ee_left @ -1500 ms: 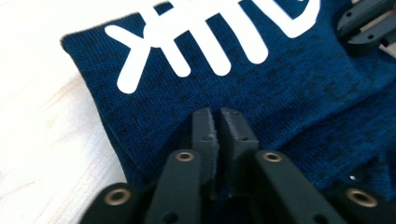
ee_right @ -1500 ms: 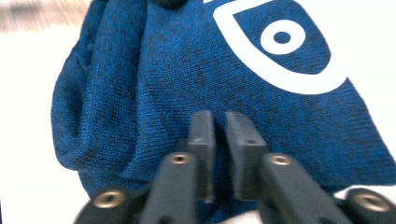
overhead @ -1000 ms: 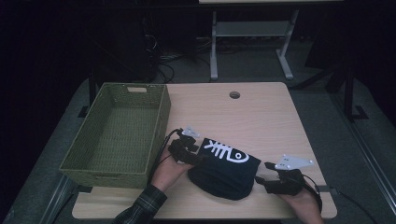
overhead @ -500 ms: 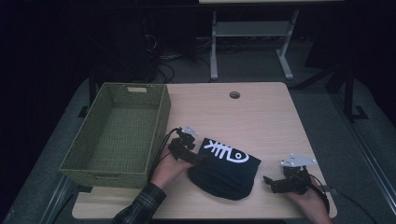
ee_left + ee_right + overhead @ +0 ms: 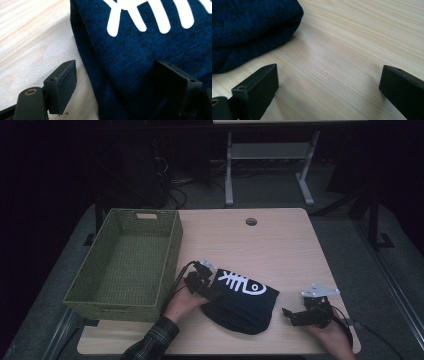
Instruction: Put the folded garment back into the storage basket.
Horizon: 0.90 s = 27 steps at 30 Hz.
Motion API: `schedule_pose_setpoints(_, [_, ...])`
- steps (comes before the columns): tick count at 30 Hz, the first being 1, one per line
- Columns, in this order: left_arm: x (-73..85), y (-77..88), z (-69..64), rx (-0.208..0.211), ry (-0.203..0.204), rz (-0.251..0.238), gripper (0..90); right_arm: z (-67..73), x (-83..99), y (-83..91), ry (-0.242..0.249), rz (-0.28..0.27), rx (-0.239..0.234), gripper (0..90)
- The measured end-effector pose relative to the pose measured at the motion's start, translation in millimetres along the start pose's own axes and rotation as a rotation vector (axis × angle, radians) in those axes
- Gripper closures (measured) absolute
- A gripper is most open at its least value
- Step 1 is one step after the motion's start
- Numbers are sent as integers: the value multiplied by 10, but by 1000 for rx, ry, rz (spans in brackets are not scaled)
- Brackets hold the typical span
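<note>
A folded dark blue garment (image 5: 240, 305) with a white fish-skeleton print lies on the light wooden surface (image 5: 280, 250), toward the near edge and just to the right of a green woven basket (image 5: 125, 265); the high view takes in this whole layout, with the basket standing on the left part of the surface and a round hole (image 5: 251, 221) near the far edge.

The left hand-held gripper (image 5: 202, 282) sits at the garment's left end; from above its jaws are too small to read, but the left gripper view (image 5: 120, 82) shows them spread wide, having just been opening; one jaw stands over bare wood beside the folded edge, the other over the knit cloth (image 5: 150, 45); the cloth lies between them with neither pad squeezing it; part of the white print shows at the top of that view.

The right hand-held gripper (image 5: 300, 312) lies near the garment's right end, apart from it; the right gripper view (image 5: 328, 87) shows its jaws as far apart as they go, after opening a moment ago, with only bare wood between them; the rounded fold of the garment (image 5: 249, 27) lies off to the upper left, close to one jaw but not touching it.
</note>
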<state>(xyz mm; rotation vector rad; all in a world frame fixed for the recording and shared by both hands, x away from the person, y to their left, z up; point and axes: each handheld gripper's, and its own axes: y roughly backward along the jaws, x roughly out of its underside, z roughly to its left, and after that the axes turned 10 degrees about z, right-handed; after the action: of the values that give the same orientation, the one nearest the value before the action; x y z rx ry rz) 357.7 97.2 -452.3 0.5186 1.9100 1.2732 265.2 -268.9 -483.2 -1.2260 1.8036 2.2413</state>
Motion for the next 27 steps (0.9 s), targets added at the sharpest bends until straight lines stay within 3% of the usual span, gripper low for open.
schedule_pose_setpoints(8, [-19,-12,-35,-10,0,21,209,0,0,-1,0,0,-1,21])
schedule_pose_setpoints(11, [-25,-7,-42,3,-9,25,277,0,0,-1,3,0,-2,21])
schedule_pose_setpoints(16, [-28,0,-36,69,-23,29,480,1,0,0,6,0,-4,21])
schedule_pose_setpoints(22, [-47,-9,-23,101,-23,43,625,3,-2,-2,10,0,-6,21])
schedule_pose_setpoints(27, [-60,-5,-8,116,-25,56,685,3,-2,-3,10,-1,-6,21])
